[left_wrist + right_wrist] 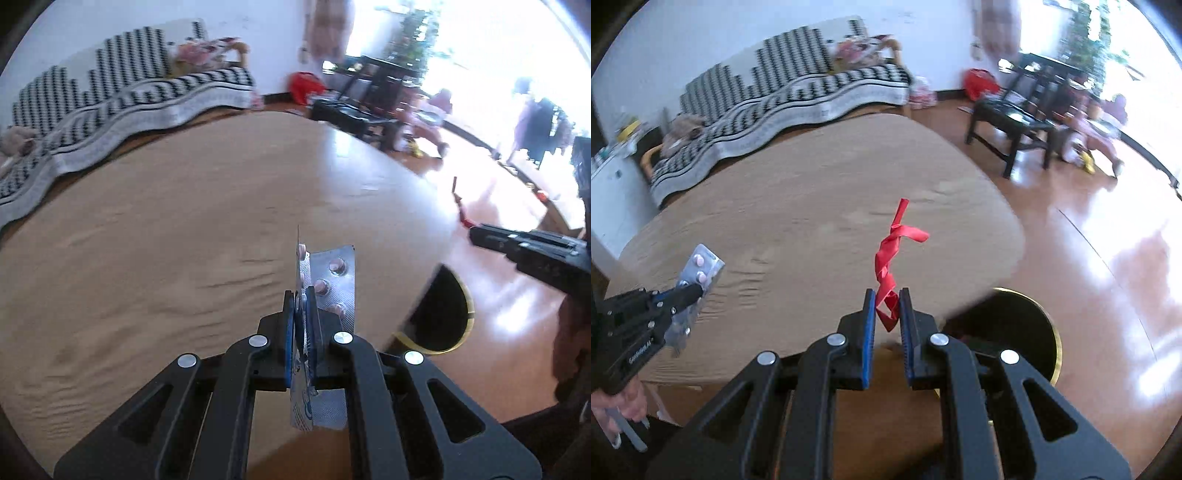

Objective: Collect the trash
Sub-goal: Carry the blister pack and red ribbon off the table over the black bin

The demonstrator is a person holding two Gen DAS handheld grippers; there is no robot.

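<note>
My left gripper [300, 295] is shut on silver blister packs [332, 280] with pink pills, which stand up between its blue pads above the tan table [166, 240]. The same packs [701, 266] and left gripper [696, 291] show at the left of the right wrist view. My right gripper [887, 293] is shut on a twisted red ribbon [892, 254] that sticks up from its pads. The right gripper [476, 234] reaches in from the right of the left wrist view, red ribbon [466, 218] at its tip. A black bin with a gold rim [1015, 325] stands on the floor below the table's near right edge.
A black-and-white patterned sofa [783, 96] lies beyond the table. A dark chair [1015, 118] and dark furniture stand on the glossy wooden floor [1108, 229] at the right. A red bag [979, 83] leans by the wall. A person's hand [628, 402] holds the left gripper's handle.
</note>
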